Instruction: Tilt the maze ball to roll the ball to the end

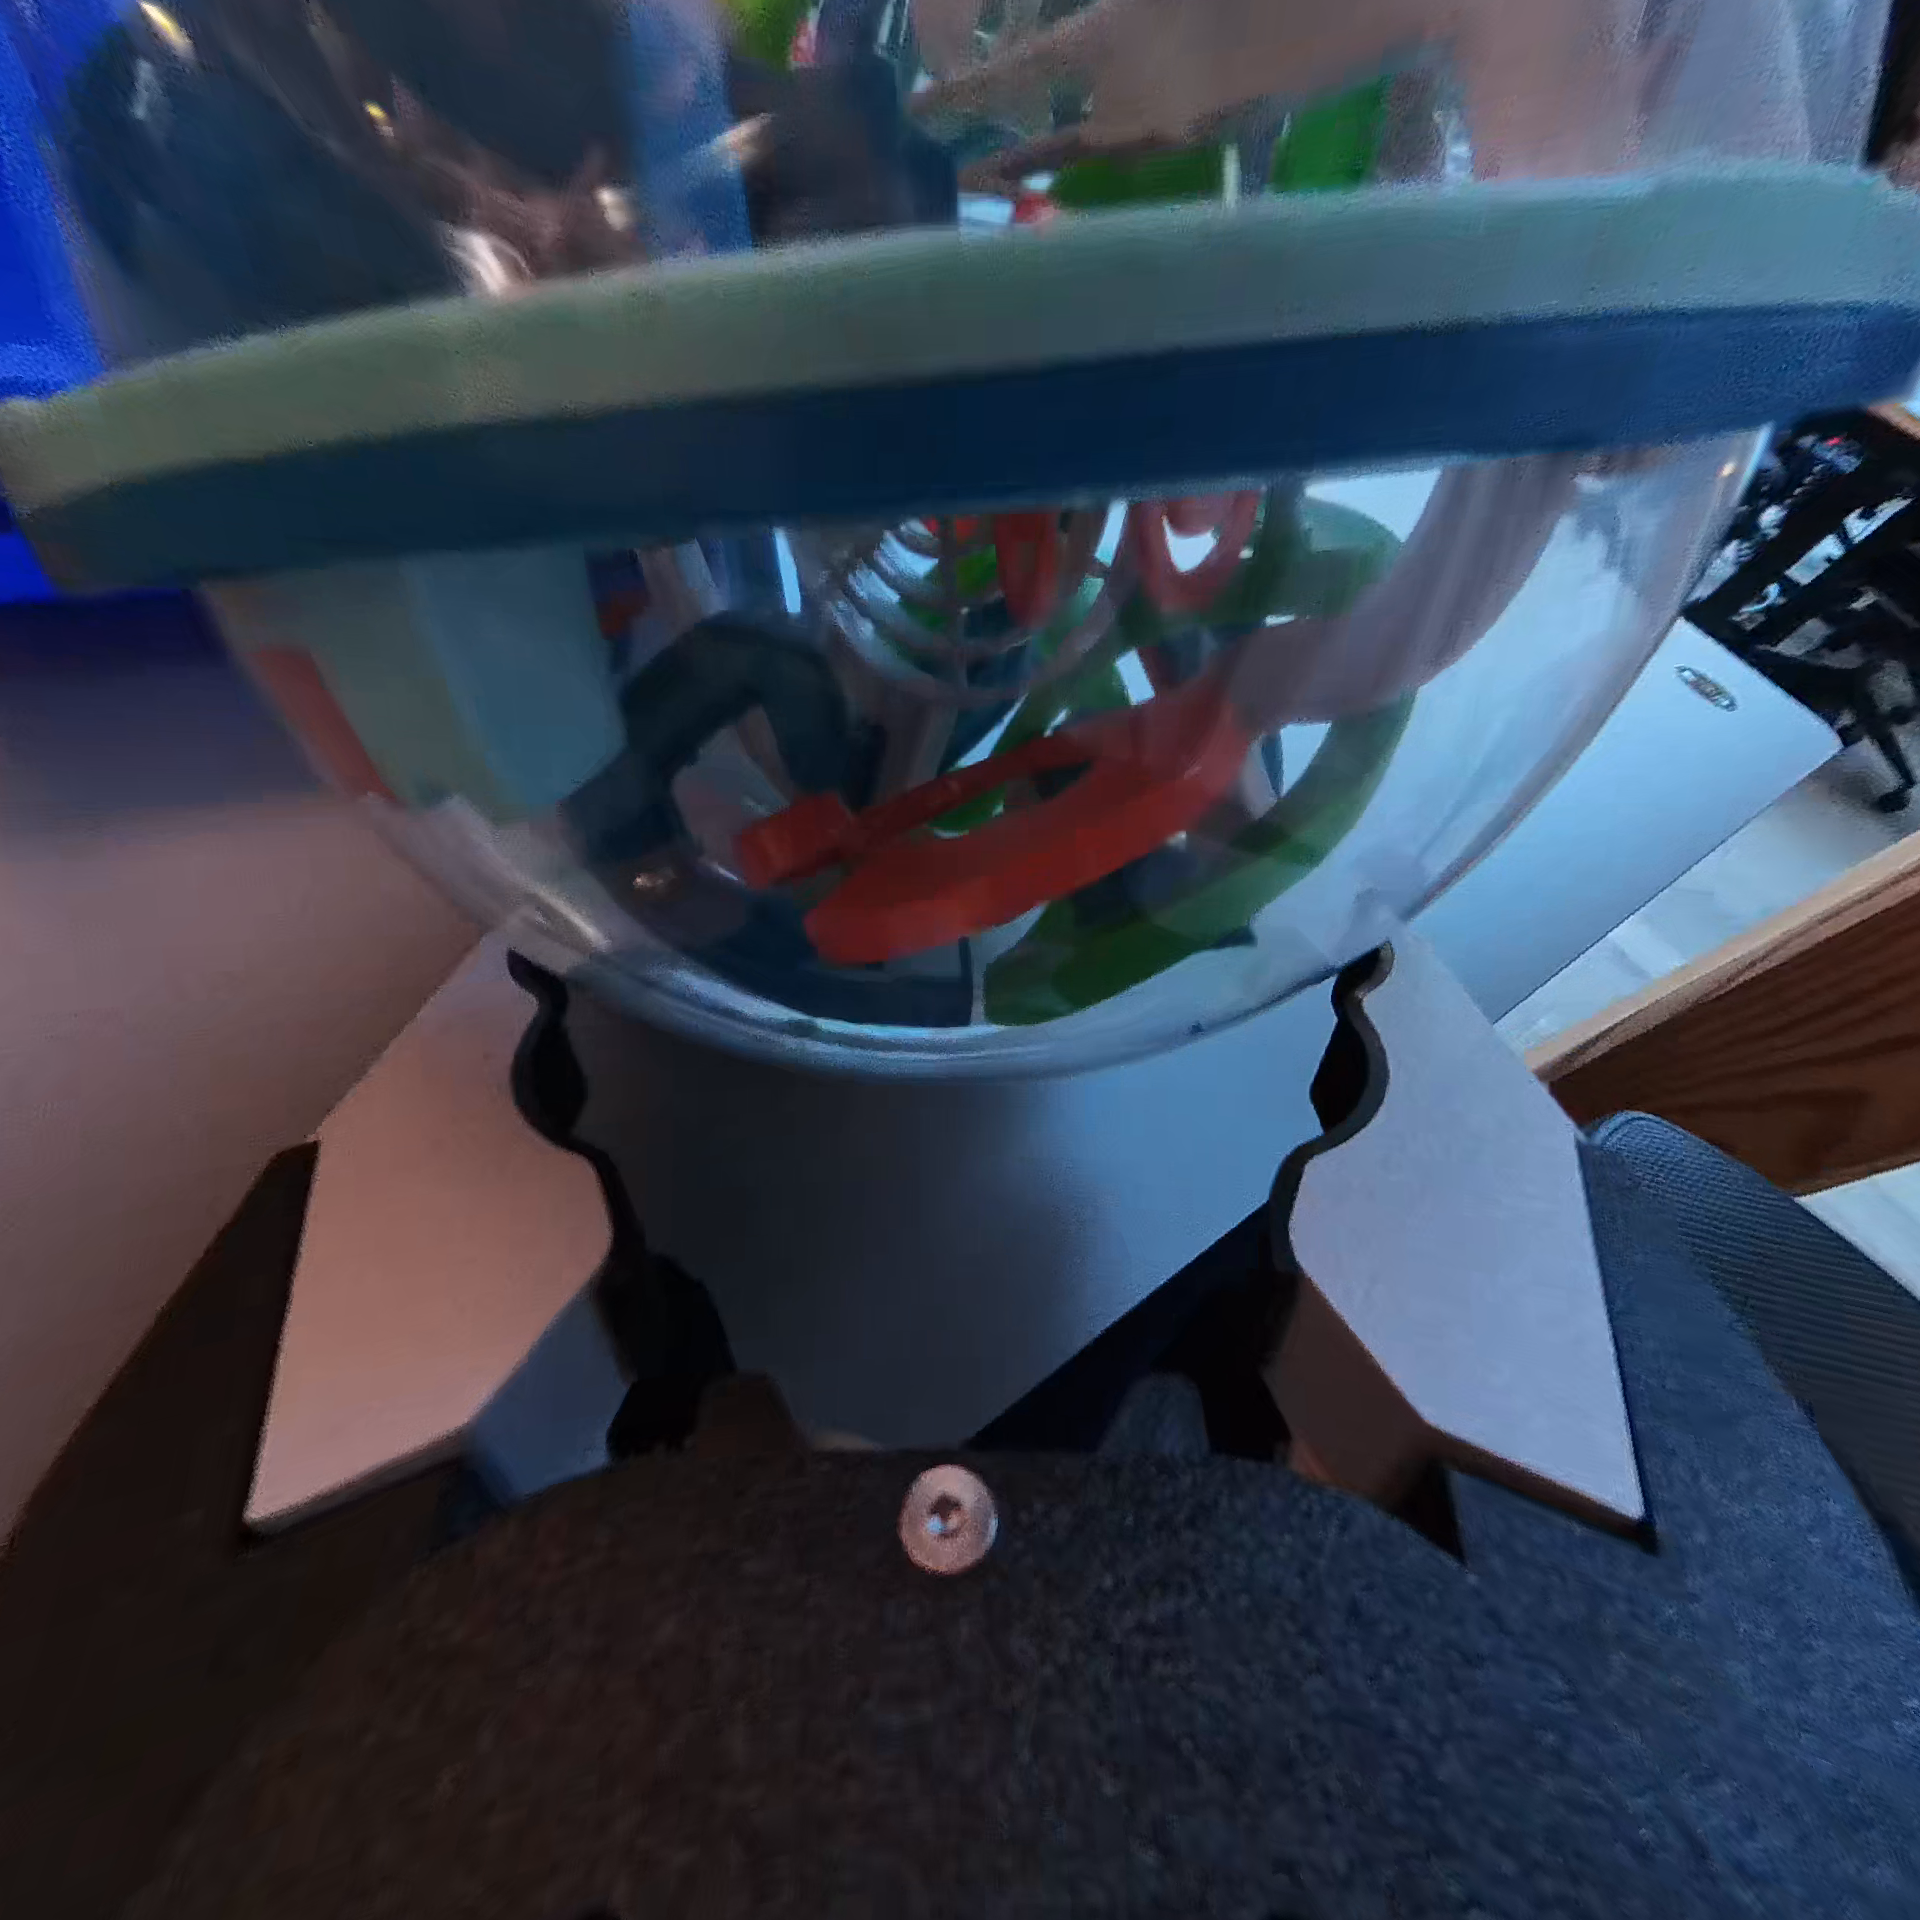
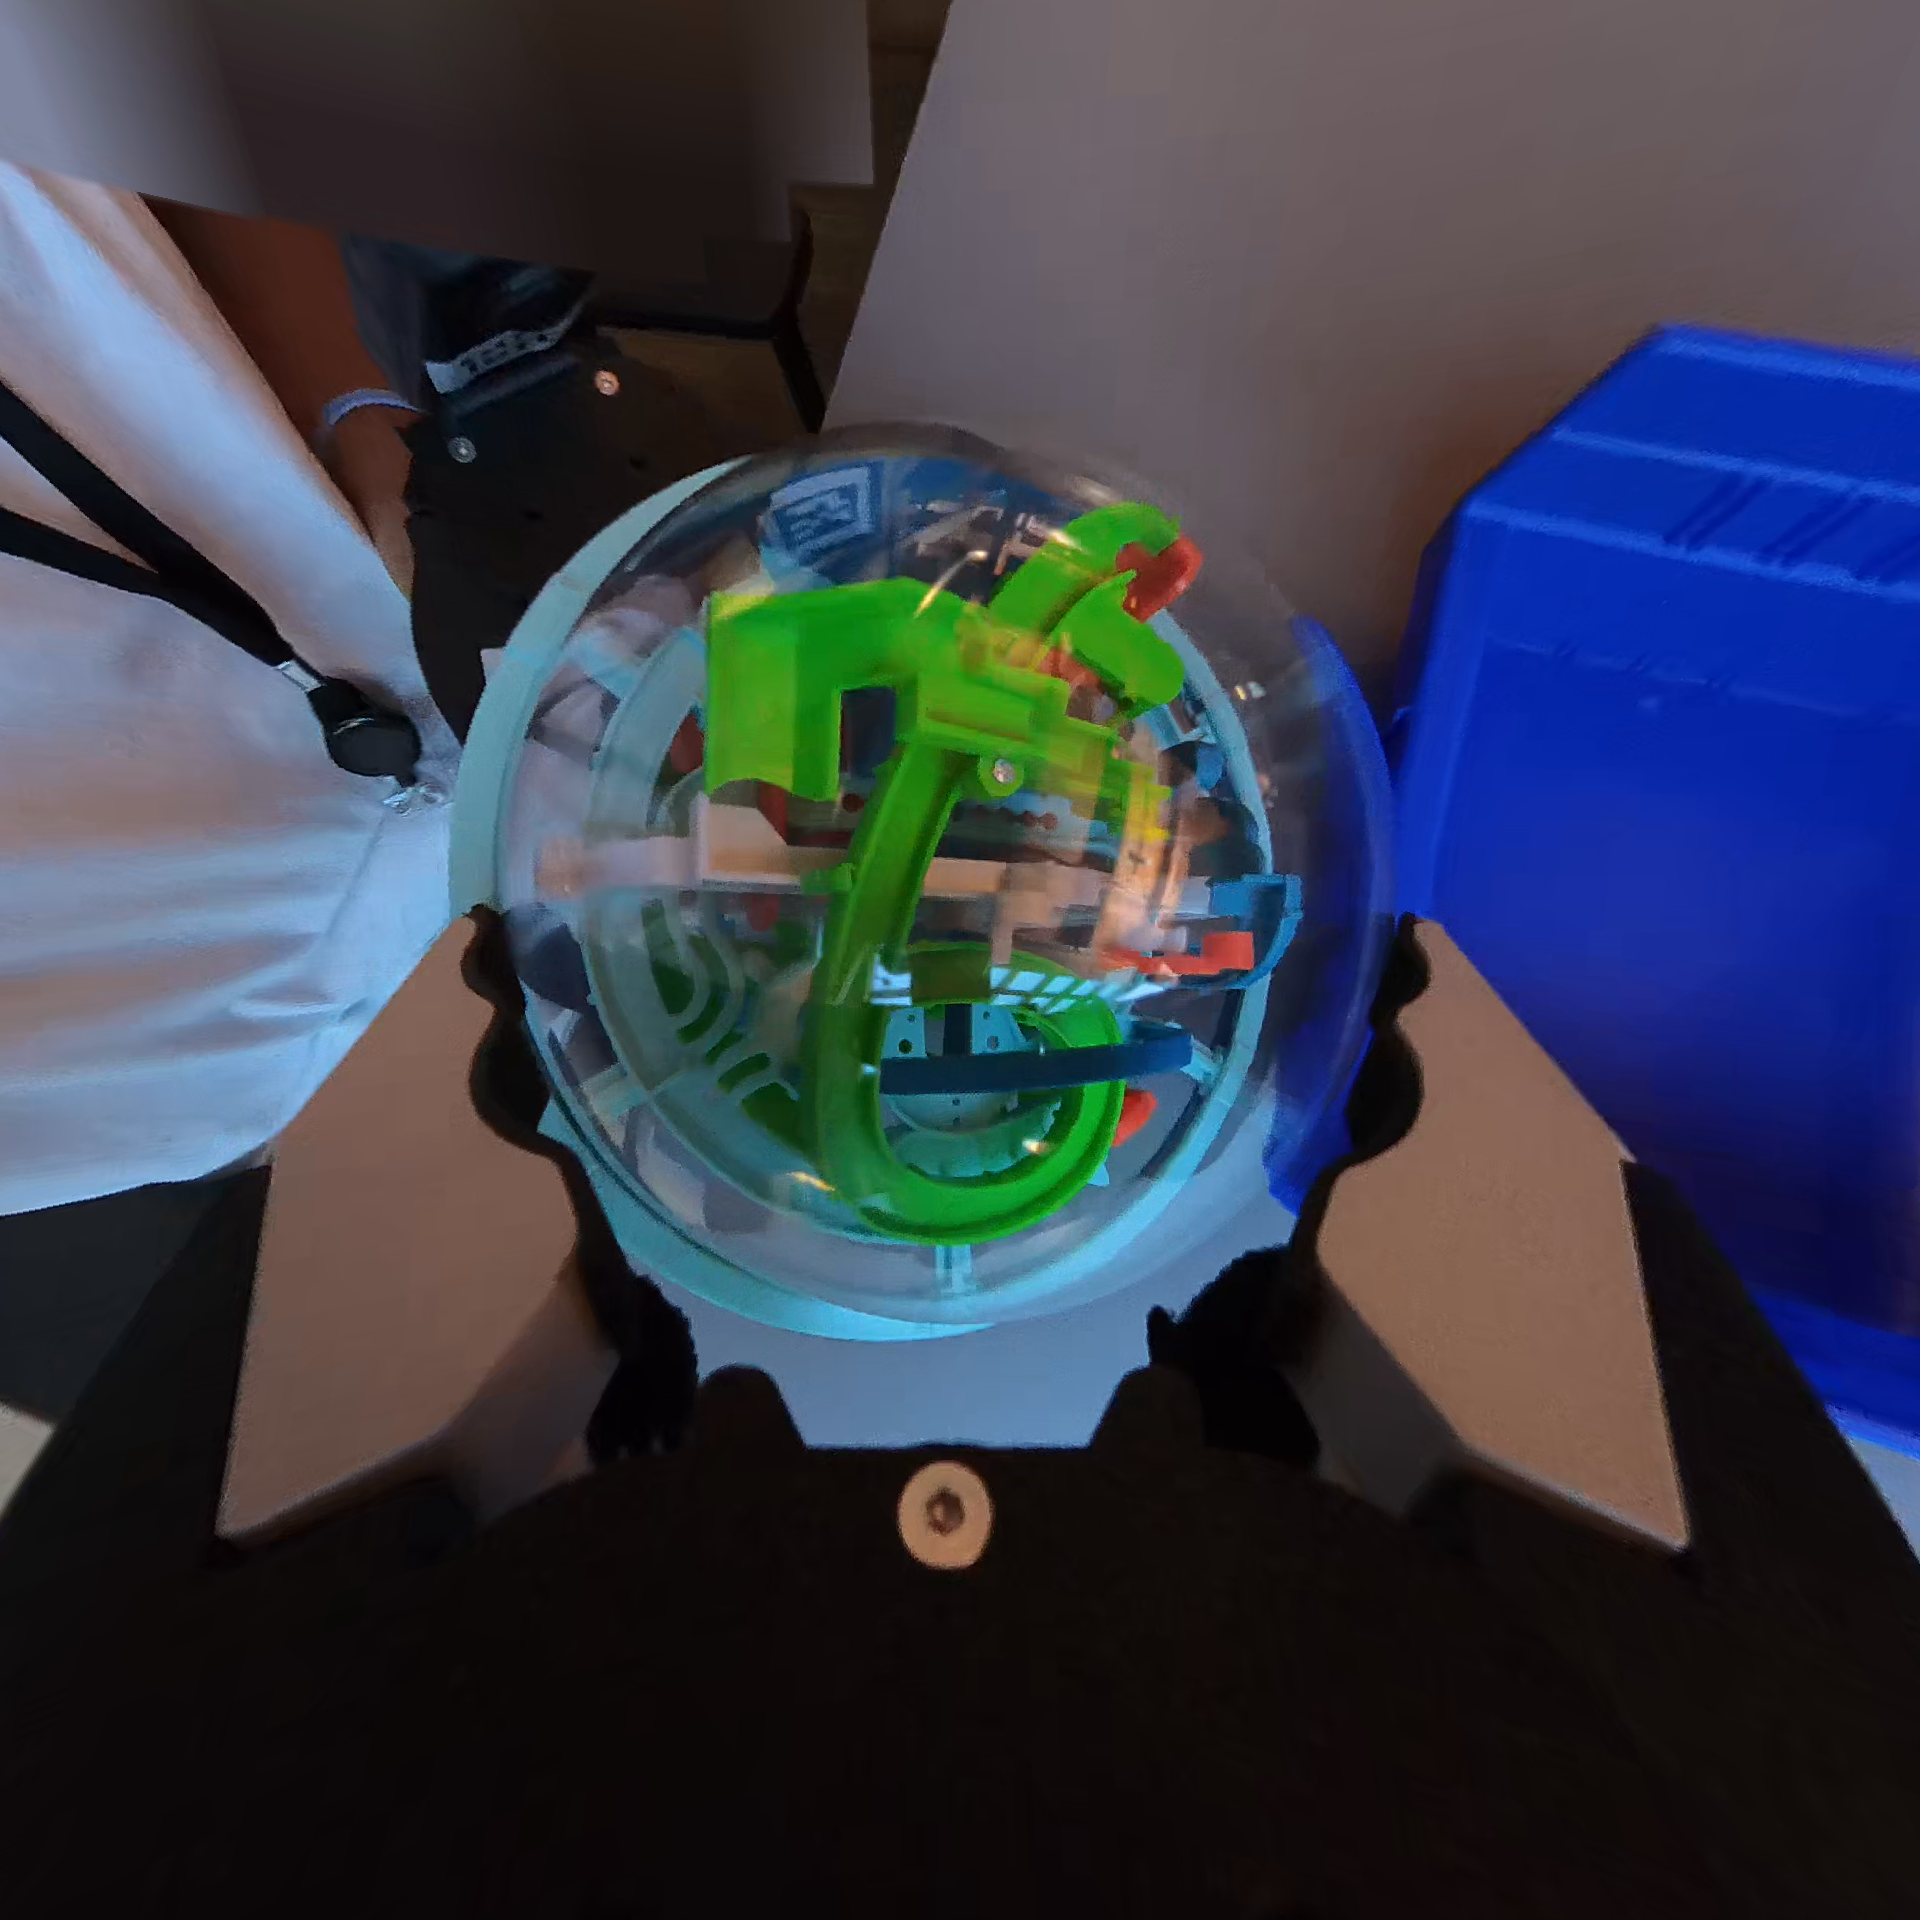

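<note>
2 grippers hold the maze ball (image 2: 914,873) between them, off any surface as far as I can tell, with a person in a white shirt (image 2: 177,831) on the left and a blue bin (image 2: 1683,831) close on the right.

From the right wrist view, the right gripper (image 2: 935,1039) has its fingers spread wide and pressed against opposite sides of the clear sphere, which fills the whole gap; the grasp looks firm, with both black fingertips (image 2: 499,1039) touching the shell. Inside, a green track (image 2: 883,935) winds from the far side down into a loop near the gripper.

From the left wrist view, the left gripper (image 1: 951,1049) cups the lower curve of the sphere, its fingers likewise wide and bearing on the shell at both sides. The pale equator ring (image 1: 935,343) runs across the view just beyond the fingers, tilted a little, higher on the right. Red tracks (image 1: 1018,842) and green ones cross inside.

A small metallic ball (image 2: 1003,771) seems to sit on the green track in the right view, though blur makes me unsure.

What the tilt turns on: the sphere lies straight ahead of both sets of fingers, dead centre, so neither gripper is nearer. I judge both wrists must roll together, with the track's run down toward the right gripper deciding the direction.
</note>
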### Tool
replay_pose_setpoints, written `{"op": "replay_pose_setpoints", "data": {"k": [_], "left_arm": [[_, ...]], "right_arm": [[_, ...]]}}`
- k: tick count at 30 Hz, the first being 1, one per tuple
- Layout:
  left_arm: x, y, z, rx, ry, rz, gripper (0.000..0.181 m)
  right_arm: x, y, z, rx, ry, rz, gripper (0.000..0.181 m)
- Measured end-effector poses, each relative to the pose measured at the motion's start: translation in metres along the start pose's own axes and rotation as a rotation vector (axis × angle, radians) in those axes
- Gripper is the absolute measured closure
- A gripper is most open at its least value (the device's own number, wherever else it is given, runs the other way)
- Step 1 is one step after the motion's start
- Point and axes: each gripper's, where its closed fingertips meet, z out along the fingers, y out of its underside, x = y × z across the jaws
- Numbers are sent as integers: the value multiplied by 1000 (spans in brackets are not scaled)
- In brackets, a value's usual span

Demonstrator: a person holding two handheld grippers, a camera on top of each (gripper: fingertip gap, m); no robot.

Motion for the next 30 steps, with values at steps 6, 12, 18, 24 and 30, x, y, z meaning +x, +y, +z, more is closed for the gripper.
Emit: {"op": "replay_pose_setpoints", "data": {"k": [6, 12, 18, 24, 30], "left_arm": [[-2, 0, -2, 12, -55, 92, 40], [-9, -11, -9, 61, -150, 225, 40], [-18, -21, -15, 101, -232, 315, 41], [-19, -20, -15, 102, -237, 301, 41], [-22, -24, -17, 123, -270, 314, 41]], "right_arm": [[-12, -8, -2, 35, 91, -128, 26], [-14, -6, -10, 43, 137, -201, 27], [-14, -12, -14, 67, 178, -292, 26], [-13, -14, -12, 37, 180, -299, 26], [-16, -21, -13, 6, 208, -359, 26]]}}
